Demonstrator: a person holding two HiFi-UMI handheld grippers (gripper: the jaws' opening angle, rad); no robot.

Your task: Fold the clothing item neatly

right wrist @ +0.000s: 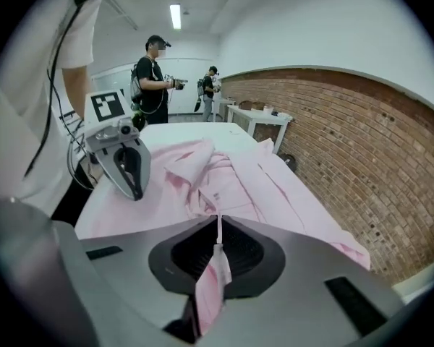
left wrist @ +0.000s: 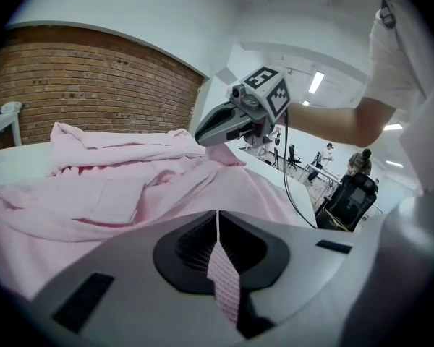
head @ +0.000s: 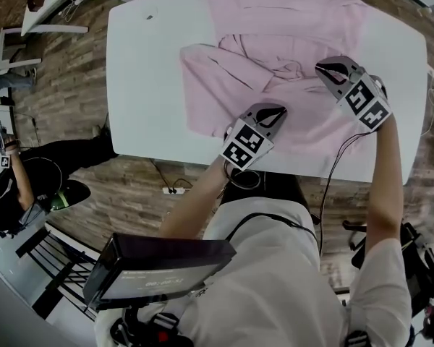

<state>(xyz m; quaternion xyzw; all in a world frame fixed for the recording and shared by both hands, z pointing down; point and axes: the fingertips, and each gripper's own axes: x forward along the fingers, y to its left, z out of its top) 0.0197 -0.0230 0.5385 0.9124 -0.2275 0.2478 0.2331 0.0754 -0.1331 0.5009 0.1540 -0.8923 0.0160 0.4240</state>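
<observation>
The pink shirt (head: 275, 35) lay rumpled on the white table (head: 145, 85), spreading from the table's near edge at lower centre of the head view up to the top of the frame. Its long axis, as far as the bunching let me judge, ran up and down that frame. Both grippers sat at the lower side of the cloth, so nearly all of the garment lay beyond their tips, toward the frame's top.

The left gripper (head: 273, 111) was at the near hem, lower centre. The right gripper (head: 330, 69) stood higher and to the right, its tip just beside the crumpled heap (head: 289, 67) in the middle of the shirt, and so it was the nearer of the two to the mess that needs flattening. Any coming fold probably turns on carrying the two held points together, away from the person and over the body of the shirt.

The head view gave this layout but not the grips. Each gripper's own view settled that: both had their jaws closed on a thin strip of pink fabric that ran down between the pads. The left gripper view added something more — a small peak of cloth drawn up to the right gripper's tip.
</observation>
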